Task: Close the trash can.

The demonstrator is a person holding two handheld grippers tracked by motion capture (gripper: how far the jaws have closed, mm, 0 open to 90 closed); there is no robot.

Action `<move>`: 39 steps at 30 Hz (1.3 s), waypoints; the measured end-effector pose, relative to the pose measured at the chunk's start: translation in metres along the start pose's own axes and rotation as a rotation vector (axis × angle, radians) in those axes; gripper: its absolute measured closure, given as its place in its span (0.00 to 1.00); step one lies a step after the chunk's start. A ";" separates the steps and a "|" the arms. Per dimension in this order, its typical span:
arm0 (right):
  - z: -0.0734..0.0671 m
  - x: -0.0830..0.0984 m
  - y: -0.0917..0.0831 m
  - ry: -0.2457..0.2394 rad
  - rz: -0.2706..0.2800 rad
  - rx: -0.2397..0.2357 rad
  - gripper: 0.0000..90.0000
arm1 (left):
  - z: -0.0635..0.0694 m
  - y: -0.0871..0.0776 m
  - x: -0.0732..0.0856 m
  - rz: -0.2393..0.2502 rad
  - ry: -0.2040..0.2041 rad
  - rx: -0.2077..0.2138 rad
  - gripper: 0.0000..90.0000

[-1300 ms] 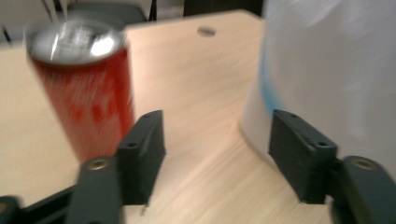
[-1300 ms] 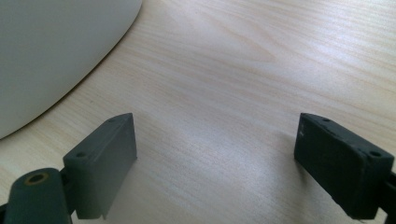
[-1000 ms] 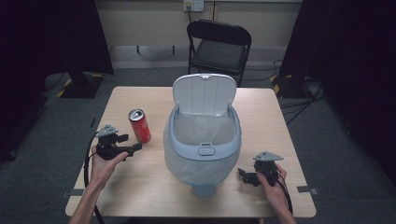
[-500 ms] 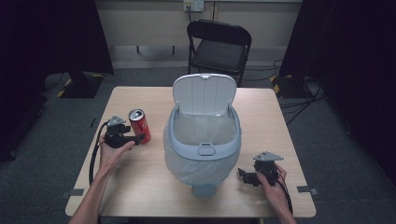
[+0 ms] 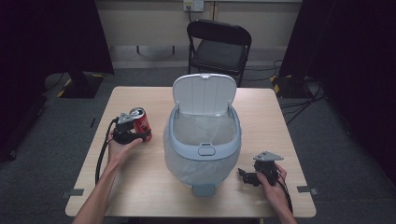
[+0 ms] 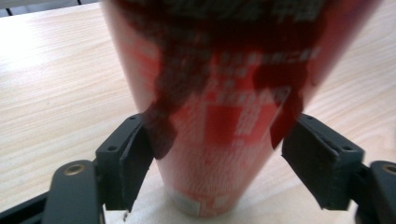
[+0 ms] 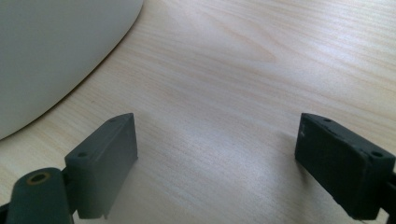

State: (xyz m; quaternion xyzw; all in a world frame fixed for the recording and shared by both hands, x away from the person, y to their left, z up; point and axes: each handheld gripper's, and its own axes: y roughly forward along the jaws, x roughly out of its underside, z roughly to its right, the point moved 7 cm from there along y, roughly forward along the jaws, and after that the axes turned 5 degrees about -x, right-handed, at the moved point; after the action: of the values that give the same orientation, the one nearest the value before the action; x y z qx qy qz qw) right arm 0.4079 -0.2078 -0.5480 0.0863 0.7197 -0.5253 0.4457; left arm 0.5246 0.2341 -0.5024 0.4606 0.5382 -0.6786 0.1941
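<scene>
Left hand-held gripper [image 5: 138, 135] is around the red can [image 5: 140, 122], low on its body. In the left gripper view the can [image 6: 219, 116] sits between the two black jaws; the jaws have just been closing on it. One pad looks to touch the can wall, the other stands a sliver off, so I read it as not clamped yet. The can is upright on the counter [image 5: 140, 186], left of the bin [image 5: 201, 144], just beside it but apart.

Progress, as I judge it: reach done, grasp nearly done. Left to do: finish the squeeze, lift, carry right over the rim, drop into the bin. The lid [image 5: 204, 94] stands up and open, the liner inside looks clear, so nothing blocks the drop.

Pose: left forearm comes in from the near-left edge, the hand wraps the gripper body, jaws roughly level and aimed right-far at the can, cable trailing back along the arm.

Right hand-held gripper [image 5: 243, 174] rests near the near-right of the bin, jaws spread wide over bare counter [image 7: 233, 93], holding nothing. Its hand sits low on the counter, jaws pointing left toward the bin's base.
</scene>
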 end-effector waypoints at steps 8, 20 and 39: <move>0.001 -0.001 0.001 -0.002 0.002 -0.007 0.13 | 0.007 -0.003 -0.002 0.006 0.012 0.021 0.38; 0.001 -0.001 0.001 -0.004 0.002 -0.006 0.13 | 0.012 -0.038 -0.003 0.047 -0.055 0.096 0.38; 0.001 -0.001 0.001 -0.004 0.002 -0.007 0.13 | 0.034 -0.098 -0.033 0.144 -0.007 0.188 0.38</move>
State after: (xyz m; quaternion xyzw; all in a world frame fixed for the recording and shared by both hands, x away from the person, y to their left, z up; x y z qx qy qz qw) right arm 0.4094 -0.2074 -0.5481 0.0843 0.7206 -0.5224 0.4480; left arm 0.4522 0.2292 -0.4208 0.5117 0.4371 -0.7121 0.2000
